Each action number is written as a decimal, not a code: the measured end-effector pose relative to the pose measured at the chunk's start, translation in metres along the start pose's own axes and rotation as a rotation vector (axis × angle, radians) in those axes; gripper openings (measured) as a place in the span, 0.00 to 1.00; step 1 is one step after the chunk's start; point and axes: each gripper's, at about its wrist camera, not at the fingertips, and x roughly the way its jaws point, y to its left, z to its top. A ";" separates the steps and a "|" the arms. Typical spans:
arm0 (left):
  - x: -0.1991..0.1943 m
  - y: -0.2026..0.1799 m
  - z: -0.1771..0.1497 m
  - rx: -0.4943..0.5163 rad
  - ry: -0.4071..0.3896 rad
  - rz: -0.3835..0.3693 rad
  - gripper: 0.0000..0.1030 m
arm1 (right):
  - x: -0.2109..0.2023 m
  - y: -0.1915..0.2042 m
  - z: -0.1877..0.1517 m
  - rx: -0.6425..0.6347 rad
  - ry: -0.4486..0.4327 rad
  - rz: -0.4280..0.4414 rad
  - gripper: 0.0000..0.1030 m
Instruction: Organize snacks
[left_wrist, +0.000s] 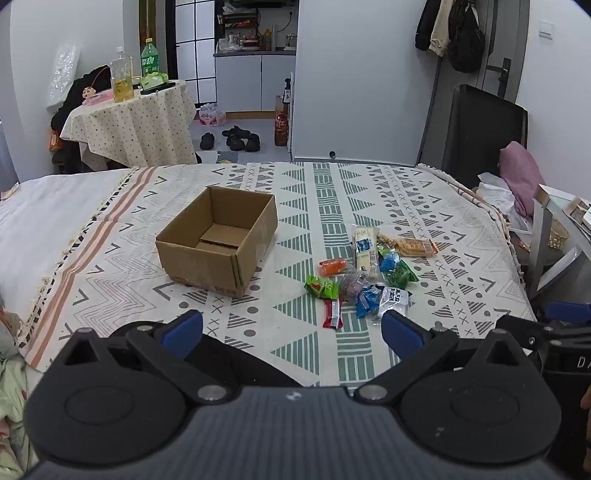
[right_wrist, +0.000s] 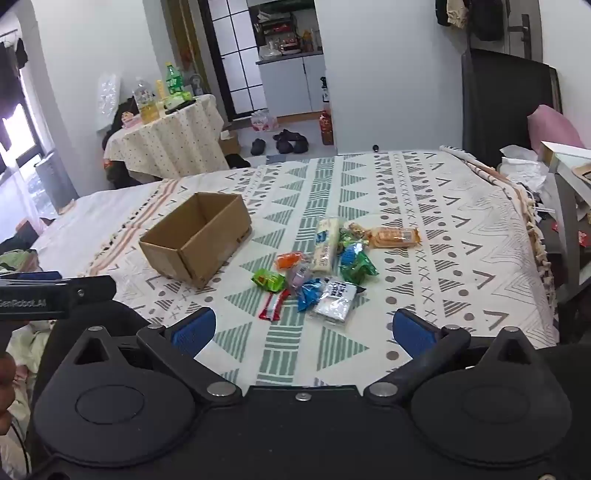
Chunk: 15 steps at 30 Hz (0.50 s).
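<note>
- You are holding the left gripper (left_wrist: 291, 332) low at the near edge of the bed, fingers spread wide, nothing between the blue pads (left_wrist: 183, 328).
- You are holding the right gripper (right_wrist: 301, 334) alongside it, likewise released and gripping nothing; both are hanging short of the snacks.
- The patterned bedspread (right_wrist: 461, 236) is carrying everything you need.
- Nearest to you, a red stick packet (right_wrist: 272, 304) and a silver pouch (right_wrist: 334, 299) are lying at the front of the snack pile (left_wrist: 365, 273).
- Behind those, blue wrappers (right_wrist: 309, 291), a green packet (right_wrist: 269, 279), a purple candy (left_wrist: 352, 282) and an orange piece (right_wrist: 290, 259) are sitting bunched, several touching or overlapping.
- Farther back, a long white packet (left_wrist: 365, 249) and an orange biscuit pack (right_wrist: 395, 236) are closing the pile.
- The cardboard box (left_wrist: 218, 240) is standing open to the left of the pile, apart from it; only its bottom flaps are showing inside.
- Judgement: you are sitting at the very start. Nothing is sorted yet, and every snack remains to be moved, likely into the box.
- The front packets are looking easiest to take first.
</note>
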 end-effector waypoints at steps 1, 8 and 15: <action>0.000 0.000 0.000 -0.001 0.000 -0.003 1.00 | -0.001 0.001 0.000 -0.005 -0.007 0.004 1.00; -0.002 0.000 -0.006 0.001 0.004 -0.010 1.00 | -0.002 0.001 0.002 0.000 0.021 -0.024 1.00; 0.000 0.000 -0.005 -0.013 0.019 -0.004 1.00 | -0.006 0.007 0.001 -0.009 0.006 -0.030 1.00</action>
